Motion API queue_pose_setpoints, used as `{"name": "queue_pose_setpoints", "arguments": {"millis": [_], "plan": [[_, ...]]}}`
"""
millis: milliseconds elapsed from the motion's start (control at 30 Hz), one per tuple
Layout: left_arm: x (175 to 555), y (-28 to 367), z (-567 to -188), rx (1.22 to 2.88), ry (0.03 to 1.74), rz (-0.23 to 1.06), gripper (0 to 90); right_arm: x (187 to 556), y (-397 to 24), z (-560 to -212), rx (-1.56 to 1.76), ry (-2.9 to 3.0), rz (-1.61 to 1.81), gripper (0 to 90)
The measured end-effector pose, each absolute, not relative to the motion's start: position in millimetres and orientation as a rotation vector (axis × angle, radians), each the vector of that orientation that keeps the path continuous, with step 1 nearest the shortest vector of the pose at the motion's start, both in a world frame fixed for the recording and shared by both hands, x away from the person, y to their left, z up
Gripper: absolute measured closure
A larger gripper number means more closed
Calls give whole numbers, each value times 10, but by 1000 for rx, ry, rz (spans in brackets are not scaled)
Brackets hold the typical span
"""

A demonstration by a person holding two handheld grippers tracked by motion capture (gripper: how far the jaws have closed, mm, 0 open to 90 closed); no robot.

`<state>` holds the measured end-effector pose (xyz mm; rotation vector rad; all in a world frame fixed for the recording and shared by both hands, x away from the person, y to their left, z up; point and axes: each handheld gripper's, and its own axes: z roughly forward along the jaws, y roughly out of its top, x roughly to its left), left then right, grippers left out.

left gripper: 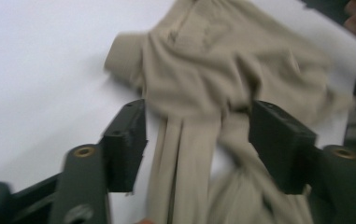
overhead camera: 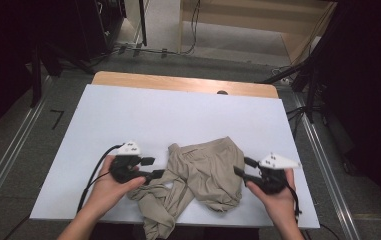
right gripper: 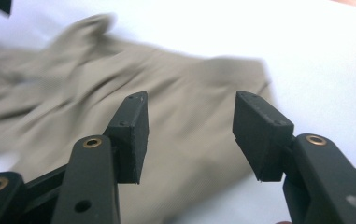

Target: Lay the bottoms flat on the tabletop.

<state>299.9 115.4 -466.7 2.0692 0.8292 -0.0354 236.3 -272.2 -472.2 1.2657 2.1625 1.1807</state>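
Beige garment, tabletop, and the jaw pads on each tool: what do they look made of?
Beige garment: soft woven cloth, matte; it creases and bunches into limp folds.
Tabletop: smooth white matte sheet, likely laminate or paper, over a wood board whose tan edge shows at the far side.
Left tool and right tool: pads look like matte black plastic, possibly printed, with brass-coloured inserts; both stand open.

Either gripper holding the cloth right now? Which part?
Nothing held. Left gripper is open, straddling a bunched fold of the crumpled beige fabric garment; right gripper is open above its edge.
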Motion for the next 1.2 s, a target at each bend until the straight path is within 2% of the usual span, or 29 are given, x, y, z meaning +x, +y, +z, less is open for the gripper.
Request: {"name": "queue_pose_setpoints", "arguments": {"millis": [100,167,200,233,300,333,400,500,667,767,933,967,1000,1033,1067,1100,1133,1200], "plan": [[3217,880,-4784,2064,934,-69,301,2819,-2726,-4832,1344,2135,1088,384],[3314,739,-4881,2097,991,-83,300,3103,-2726,-4966,1401,2166,1032,318],[3346,698,-4926,2114,1010,-89,307,3221,-2729,-5043,1443,2187,991,314],[3369,690,-4953,2136,1036,-68,372,3305,-2736,-5114,1478,2188,976,345],[3397,735,-4957,2135,1045,-76,638,3390,-2748,-5201,1493,2196,968,476],[3405,773,-4940,2138,1031,-80,735,3396,-2752,-5194,1483,2184,959,656],[3424,865,-4878,2149,998,-34,878,3423,-2792,-5164,1497,2236,969,867],[3514,1064,-4723,2091,969,31,899,3426,-2881,-5013,1450,2188,1022,884],[3744,1341,-4307,1954,954,227,900,3529,-3087,-4573,1427,1983,1239,887],[3951,1343,-3999,1900,927,372,900,3701,-3014,-4264,1373,1931,1272,887],[4418,1369,-3773,1798,989,403,900,4085,-2830,-3835,1330,1828,1252,887],[4527,1371,-3780,1767,988,403,898,4185,-2818,-3806,1343,1802,1249,886],[4632,1359,-3811,1743,1006,432,857,4299,-2814,-3804,1366,1780,1237,882],[4735,1346,-3866,1747,1054,465,693,4407,-2808,-3825,1398,1758,1212,819],[4825,1349,-3946,1760,1100,441,503,4505,-2804,-3863,1433,1746,1186,628],[4872,1370,-4029,1774,1124,402,427,4586,-2806,-3922,1482,1760,1201,469],[4877,1388,-4107,1782,1139,380,393,4622,-2808,-3993,1524,1781,1227,407],[4823,1424,-4253,1786,1127,298,339,4591,-2782,-4147,1533,1813,1219,365]]}}
